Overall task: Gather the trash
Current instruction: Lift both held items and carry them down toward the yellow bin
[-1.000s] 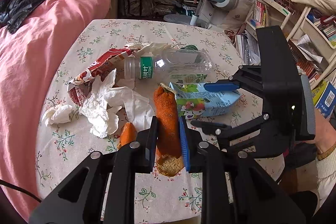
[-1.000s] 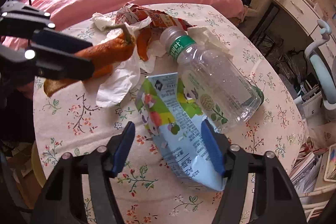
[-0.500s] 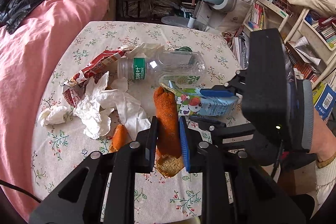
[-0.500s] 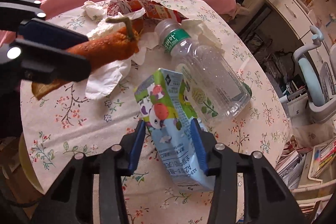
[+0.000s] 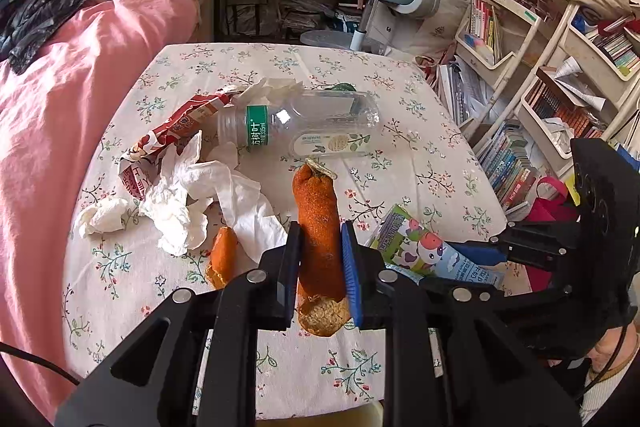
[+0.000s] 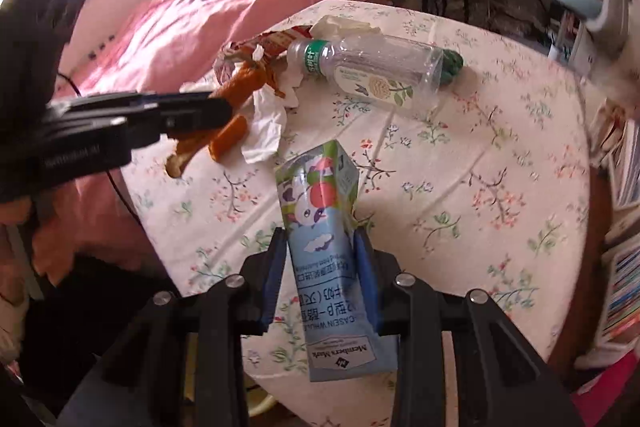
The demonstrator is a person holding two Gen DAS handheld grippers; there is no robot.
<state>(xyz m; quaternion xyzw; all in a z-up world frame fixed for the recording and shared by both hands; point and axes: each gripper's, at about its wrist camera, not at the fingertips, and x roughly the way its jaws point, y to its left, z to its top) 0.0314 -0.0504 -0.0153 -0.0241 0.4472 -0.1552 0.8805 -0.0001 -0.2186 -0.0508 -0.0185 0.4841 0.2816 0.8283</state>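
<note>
Milk carton [image 6: 320, 227] now lifted — right gripper [image 6: 322, 267] closing on it.

Both claws [image 5: 320, 267] [image 6: 322, 275] clamped, pitched downward

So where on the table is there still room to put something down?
The table is bare along its right side, between the plastic bottle and the bookshelves, and across the far end toward the desk chair. The near left edge by the pink blanket is free too. It is crowded in the middle left, where tissues, the red wrapper and a piece of orange peel lie together.
</note>
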